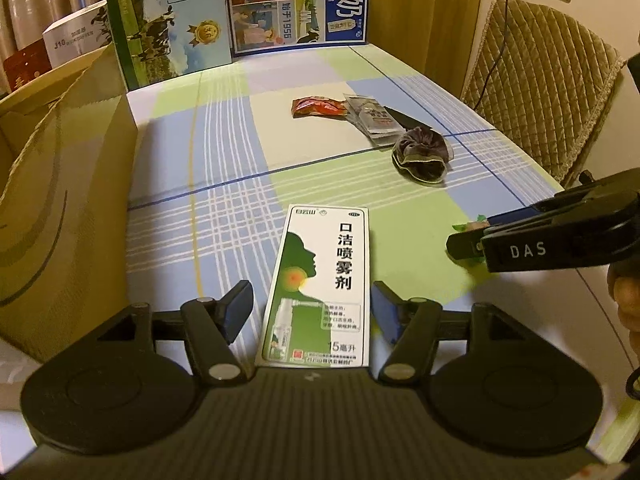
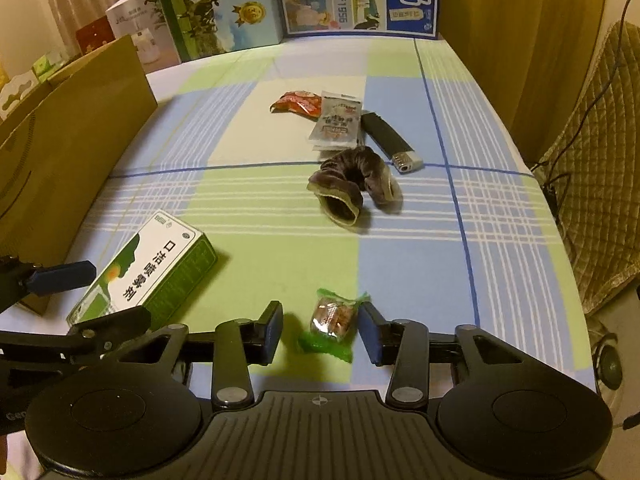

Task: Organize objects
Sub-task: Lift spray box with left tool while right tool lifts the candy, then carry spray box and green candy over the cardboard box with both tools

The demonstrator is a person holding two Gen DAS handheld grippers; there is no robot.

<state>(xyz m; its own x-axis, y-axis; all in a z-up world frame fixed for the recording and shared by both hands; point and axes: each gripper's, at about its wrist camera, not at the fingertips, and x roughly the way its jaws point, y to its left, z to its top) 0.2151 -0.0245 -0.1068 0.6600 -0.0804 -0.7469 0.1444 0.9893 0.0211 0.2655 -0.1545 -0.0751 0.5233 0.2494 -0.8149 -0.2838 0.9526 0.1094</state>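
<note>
The left gripper (image 1: 312,308) stands wide open around the near end of the box (image 1: 320,284), whose long axis runs near to far, while the right gripper (image 2: 320,328), also open and empty, straddles the candy (image 2: 334,318).

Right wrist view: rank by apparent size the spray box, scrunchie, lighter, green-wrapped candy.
1. spray box, though it is nearest the camera
2. scrunchie
3. lighter and green-wrapped candy: too close to rank

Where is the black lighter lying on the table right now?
In the right wrist view the black lighter lies on the checked tablecloth toward the far right, just right of the grey snack packet and beyond the dark velvet scrunchie.
</note>
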